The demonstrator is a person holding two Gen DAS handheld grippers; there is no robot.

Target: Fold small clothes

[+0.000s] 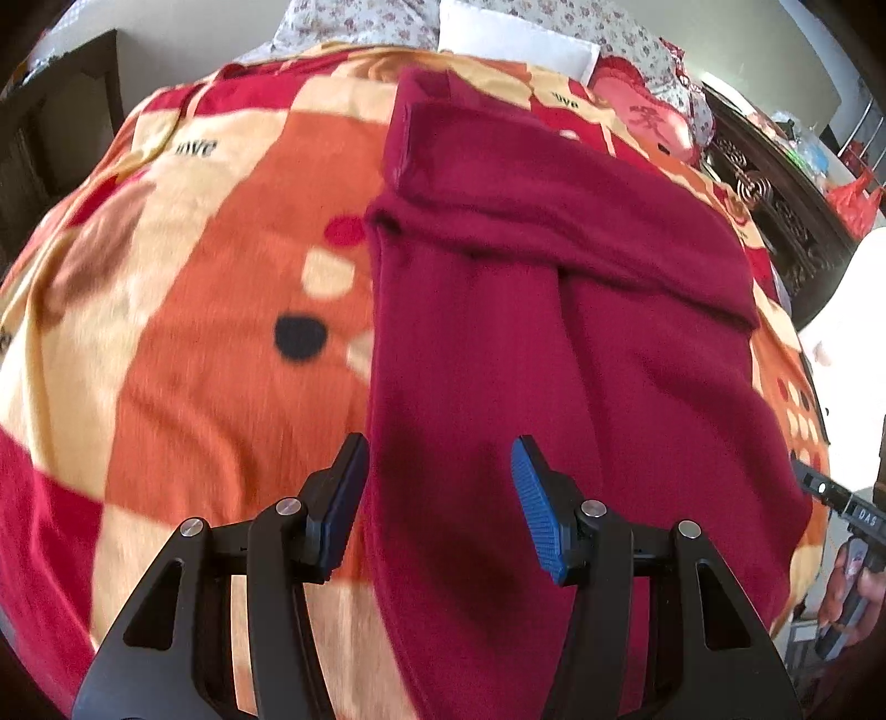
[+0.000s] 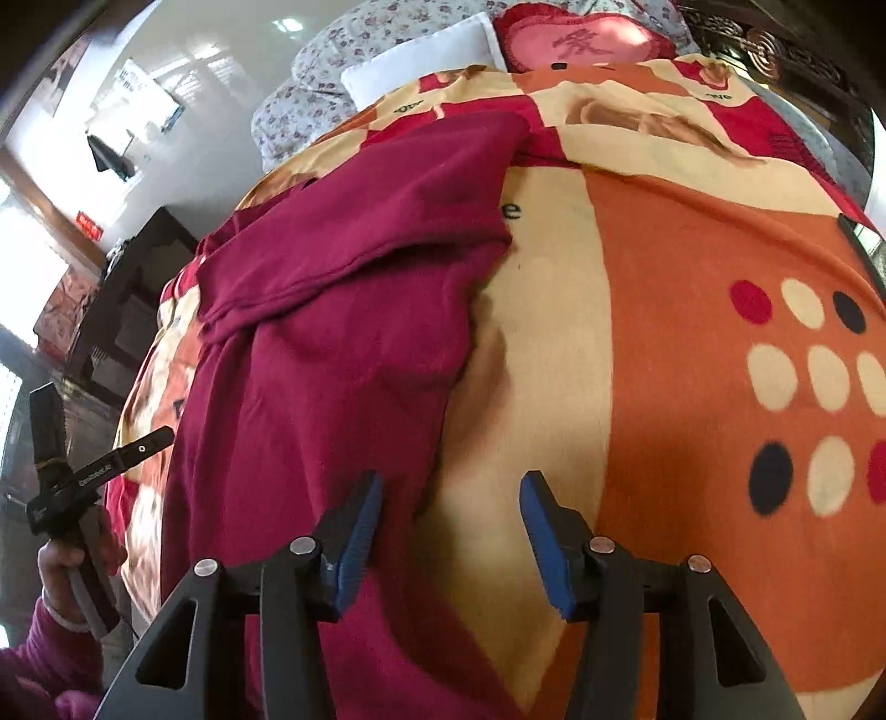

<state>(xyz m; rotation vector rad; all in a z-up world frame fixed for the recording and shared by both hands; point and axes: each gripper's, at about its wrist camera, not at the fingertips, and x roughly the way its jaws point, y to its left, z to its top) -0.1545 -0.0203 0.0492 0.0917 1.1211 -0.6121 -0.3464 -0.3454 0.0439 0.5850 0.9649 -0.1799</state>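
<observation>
Our left gripper point(image 1: 440, 487) has its 2 blue-padded fingers point(image 1: 534, 509) parted about halfway, with nothing between them. They hang above the near left edge of a dark red garment point(image 1: 554, 310), and whether a tip touches the cloth we cannot tell.

Our right gripper point(image 2: 451, 526) shows the same half-open gap between its 2 fingers point(image 2: 545, 534) and also holds nothing. Its left finger sits over the garment's right edge point(image 2: 343, 332), while its right finger is over bare blanket.

The garment lies flat in a long strip running away from us, with a sleeve or flap folded across its upper part. It rests on a blanket point(image 1: 194, 332) patterned in orange, cream and red blocks with round dots, covering a bed.

Beyond the blanket's far end we see a white pillow point(image 1: 515, 39), flowered bedding point(image 2: 332, 61) and a pink heart-shaped cushion point(image 2: 576, 44). A dark carved wooden bed frame point(image 1: 775, 199) runs along one side.

In the right wrist view, a hand point(image 2: 61, 559) in a purple-red sleeve grips the other gripper's handle at the left edge.
</observation>
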